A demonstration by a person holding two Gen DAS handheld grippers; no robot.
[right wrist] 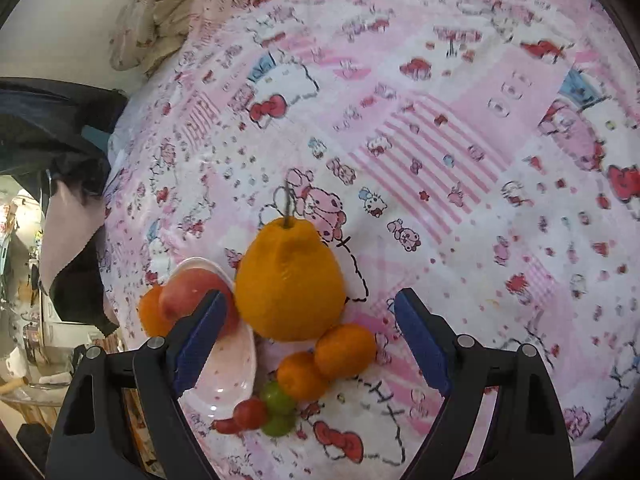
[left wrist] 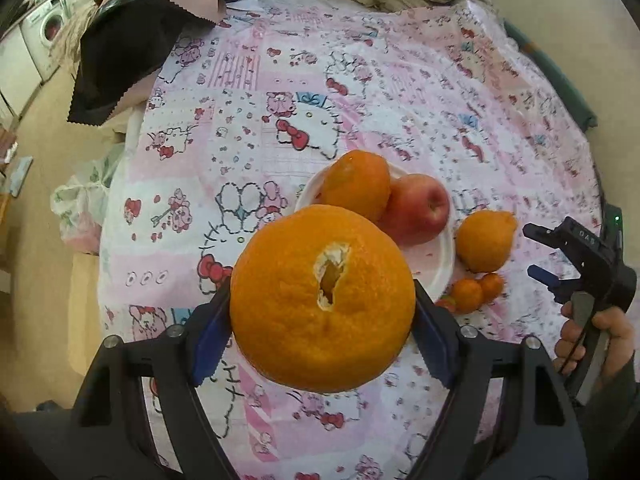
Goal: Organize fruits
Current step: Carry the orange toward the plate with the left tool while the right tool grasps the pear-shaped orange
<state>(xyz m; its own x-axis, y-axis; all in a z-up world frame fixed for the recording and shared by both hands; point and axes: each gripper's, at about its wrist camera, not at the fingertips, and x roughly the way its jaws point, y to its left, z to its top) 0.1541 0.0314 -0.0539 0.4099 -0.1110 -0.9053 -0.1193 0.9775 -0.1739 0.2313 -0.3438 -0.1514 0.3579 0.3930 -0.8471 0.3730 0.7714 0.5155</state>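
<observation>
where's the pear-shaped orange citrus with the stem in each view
Left wrist view: pear-shaped orange citrus sits right of centre, just right of the white plate.
Right wrist view: it sits centre, ahead of the open tongs.
Shared landmark: the red apple on that plate.

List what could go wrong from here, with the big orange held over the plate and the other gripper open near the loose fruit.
1. The white plate already holds an orange and an apple; adding the big orange from the left gripper might roll one off.
2. Its peel is torn, so a tighter squeeze could split it.
3. The right gripper, open, could knock the two small oranges while taking the pear-shaped orange.
</observation>
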